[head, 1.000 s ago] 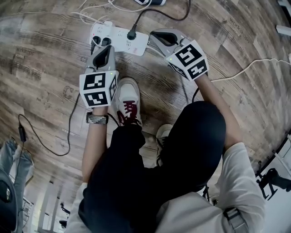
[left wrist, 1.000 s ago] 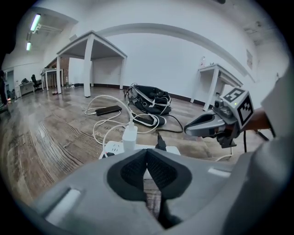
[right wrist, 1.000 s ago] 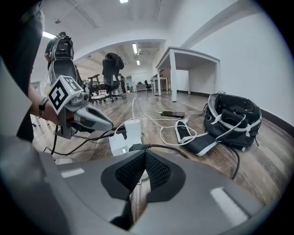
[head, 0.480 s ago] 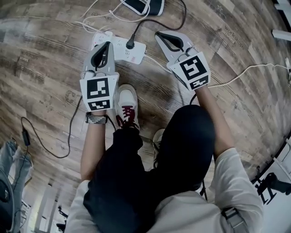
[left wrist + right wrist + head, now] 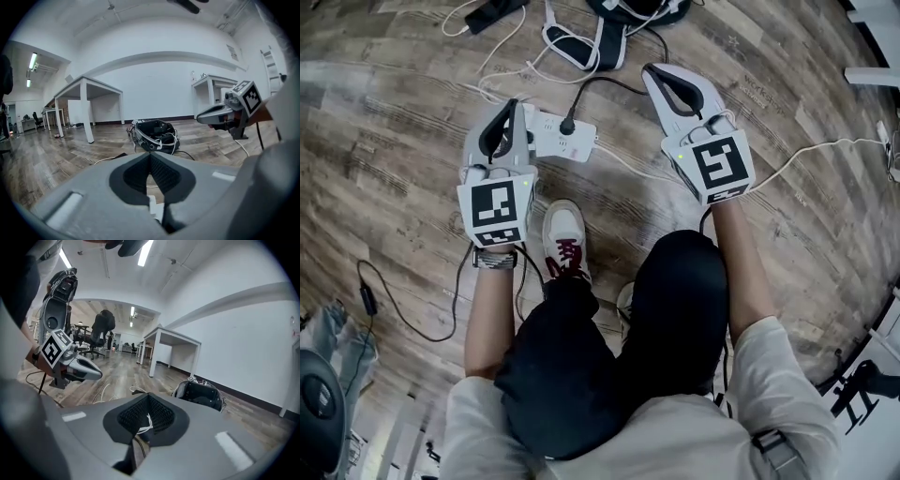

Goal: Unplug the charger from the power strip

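on the wooden floor (image 5: 394,141) the white power strip (image 5: 567,141) lies just beside the left gripper (image 5: 512,105) and near the right gripper (image 5: 652,71), both clamped shut on nothing, with a black plug (image 5: 569,124), likely the charger's, seated in it, so the unplugging looks not yet done.

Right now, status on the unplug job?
Left gripper shut, empty; right gripper shut, empty. Both above the white power strip, not touching. One black plug seated in it. Strip's left end hidden by left gripper.
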Motion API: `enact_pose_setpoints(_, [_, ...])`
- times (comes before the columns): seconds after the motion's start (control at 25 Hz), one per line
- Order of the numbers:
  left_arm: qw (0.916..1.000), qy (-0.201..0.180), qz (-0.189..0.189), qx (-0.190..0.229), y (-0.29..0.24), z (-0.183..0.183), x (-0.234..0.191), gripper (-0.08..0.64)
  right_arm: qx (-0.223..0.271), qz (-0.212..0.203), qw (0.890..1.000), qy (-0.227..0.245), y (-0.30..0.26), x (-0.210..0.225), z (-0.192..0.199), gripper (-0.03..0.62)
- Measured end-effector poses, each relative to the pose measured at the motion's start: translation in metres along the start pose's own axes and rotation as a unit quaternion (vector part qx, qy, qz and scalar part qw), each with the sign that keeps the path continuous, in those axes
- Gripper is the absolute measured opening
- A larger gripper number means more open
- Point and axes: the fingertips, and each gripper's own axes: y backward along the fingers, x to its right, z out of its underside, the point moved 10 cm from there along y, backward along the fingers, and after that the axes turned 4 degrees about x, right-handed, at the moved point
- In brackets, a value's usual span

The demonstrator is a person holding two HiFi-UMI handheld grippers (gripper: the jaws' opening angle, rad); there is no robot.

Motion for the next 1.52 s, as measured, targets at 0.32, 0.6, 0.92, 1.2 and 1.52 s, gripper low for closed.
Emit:
enact_pose_setpoints(0.32, [0.9999, -0.005, -0.005, 0.015, 0.008, -0.070, -0.032, 0.005, 0.052, 0.037, 0.998, -0.026, -0.007, 0.009, -0.082, 0.002])
enact_pose_setpoints(0.6, [0.9998, -0.015, -0.001, 0.011, 0.050, -0.170, -0.058, 0.004, 0.067, 0.056, 0.996, -0.027, 0.021, 0.012, -0.187, 0.001])
enact_pose_setpoints(0.92, [0.9998, -0.009, -0.001, 0.017, 0.114, -0.323, -0.075, 0.004, 0.066, 0.078, 0.993, -0.059, 0.085, 0.033, -0.337, 0.001])
enact_pose_setpoints(1.2, [0.9994, 0.001, -0.003, 0.035, 0.183, -0.459, -0.074, 0.003, 0.075, 0.082, 0.992, -0.063, 0.154, 0.037, -0.484, 0.000])
enact_pose_setpoints(1.52, [0.9981, 0.037, -0.022, 0.045, 0.267, -0.569, -0.045, 0.004, 0.092, 0.100, 0.988, -0.068, 0.244, 0.042, -0.603, 0.000])
